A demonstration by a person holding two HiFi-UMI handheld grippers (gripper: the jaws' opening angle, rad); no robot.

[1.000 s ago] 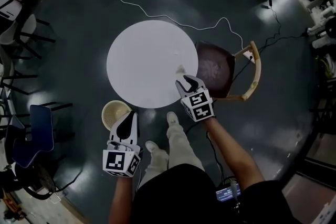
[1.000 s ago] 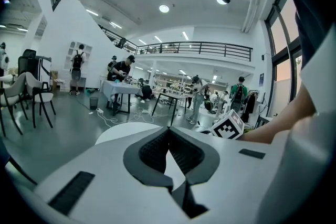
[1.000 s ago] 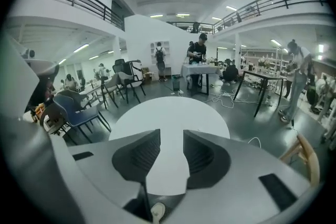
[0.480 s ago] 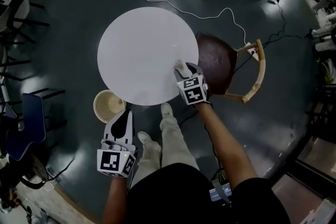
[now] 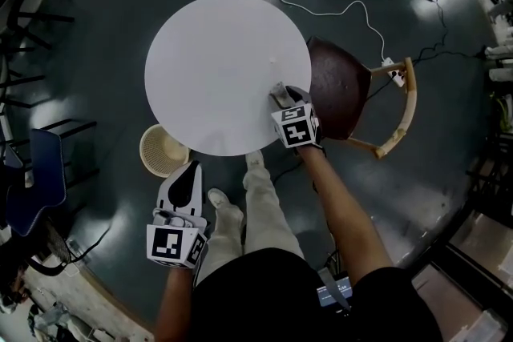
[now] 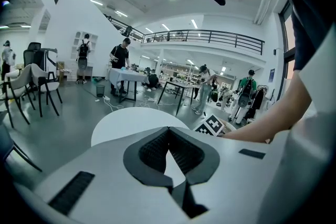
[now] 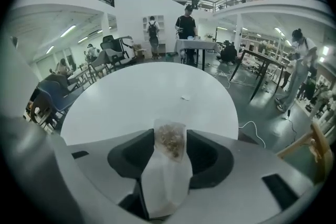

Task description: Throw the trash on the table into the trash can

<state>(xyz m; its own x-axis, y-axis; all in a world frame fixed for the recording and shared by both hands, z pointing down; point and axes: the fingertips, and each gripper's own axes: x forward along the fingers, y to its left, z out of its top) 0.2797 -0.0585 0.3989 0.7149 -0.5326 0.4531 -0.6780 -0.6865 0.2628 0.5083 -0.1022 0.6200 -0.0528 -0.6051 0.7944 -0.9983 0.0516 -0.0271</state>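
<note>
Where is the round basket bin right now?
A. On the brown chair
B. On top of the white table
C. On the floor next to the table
C: in the head view, the basket bin sits on the dark floor, right beside the edge of the white table.

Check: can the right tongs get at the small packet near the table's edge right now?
Likely yes: the right tongs have just been opening, and the small packet stands between their spread jaws with nothing else in the way.
</note>
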